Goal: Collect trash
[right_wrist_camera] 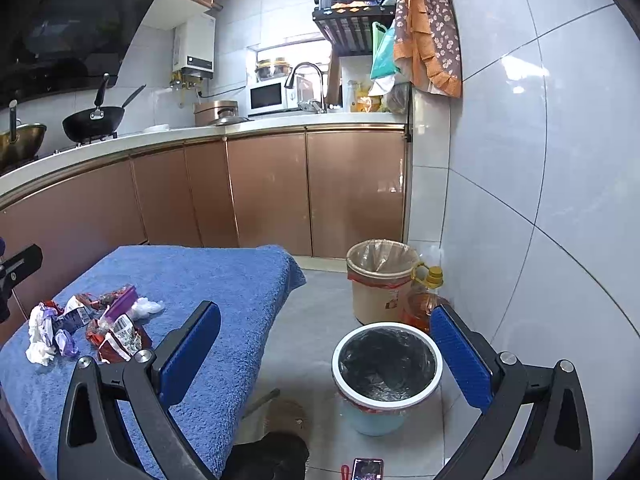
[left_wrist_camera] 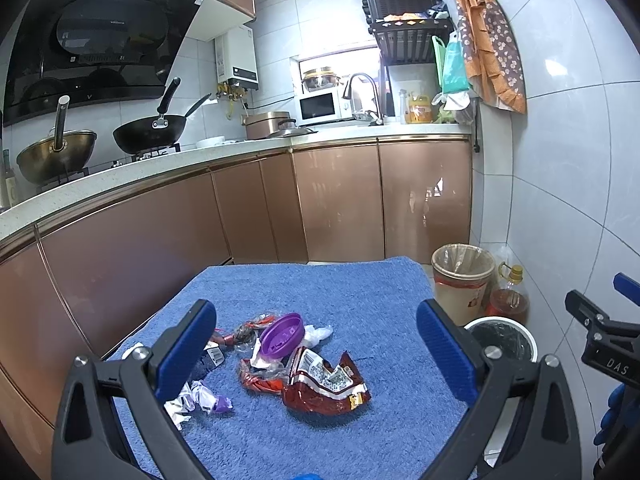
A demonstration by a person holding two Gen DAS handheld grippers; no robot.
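Observation:
A pile of trash lies on a blue towel: a red snack bag, a purple lid, crumpled white and purple wrappers and a white plastic scrap. My left gripper is open and empty, hovering above the pile. My right gripper is open and empty, off the towel's right edge, above the floor beside a white-rimmed bin with a black liner. The pile also shows in the right wrist view. The bin shows in the left wrist view.
A beige bin with a clear liner stands behind the black-lined bin, next to an oil bottle. Brown cabinets run behind the towel. A phone and a dark object lie on the tiled floor.

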